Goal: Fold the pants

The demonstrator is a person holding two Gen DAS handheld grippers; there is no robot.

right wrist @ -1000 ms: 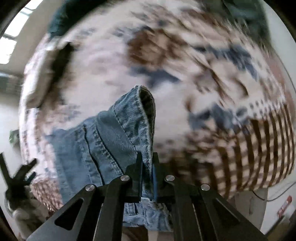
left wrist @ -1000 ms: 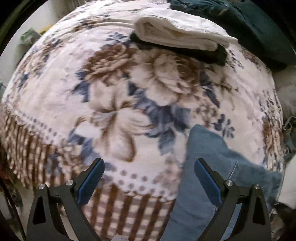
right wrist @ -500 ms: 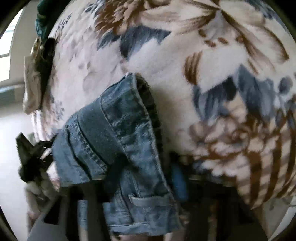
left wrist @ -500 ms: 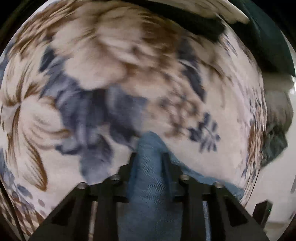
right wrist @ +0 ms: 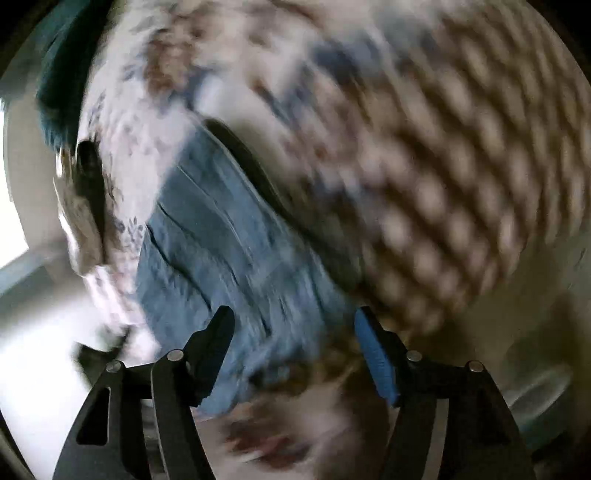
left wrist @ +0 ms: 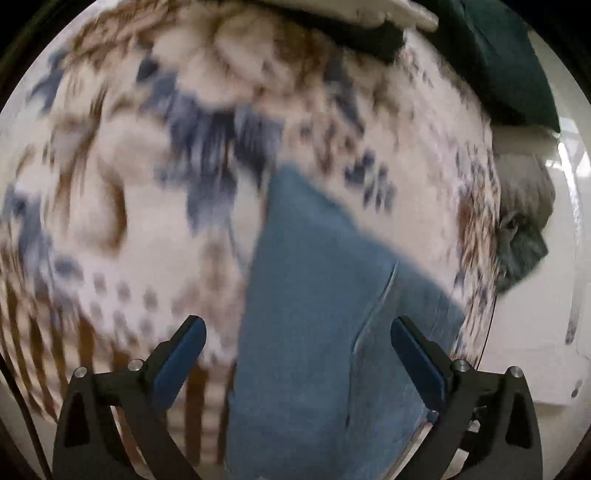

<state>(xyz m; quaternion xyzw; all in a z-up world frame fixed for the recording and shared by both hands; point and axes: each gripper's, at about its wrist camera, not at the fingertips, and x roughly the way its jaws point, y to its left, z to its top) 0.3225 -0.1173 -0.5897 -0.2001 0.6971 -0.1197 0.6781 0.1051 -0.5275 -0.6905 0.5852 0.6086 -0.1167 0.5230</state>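
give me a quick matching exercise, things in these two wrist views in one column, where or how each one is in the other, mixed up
Things
1. blue denim pants
2. left gripper
3. folded white towel on a black garment
4. dark green cloth

Places or states
A. at the far edge of the bed, top of the left view
B. open, fingers on either side of the denim
C. lying on the floral fleece blanket
D. upper right corner of the left view, beside the towel

Pairs: 1-C, 2-B, 3-A, 4-D
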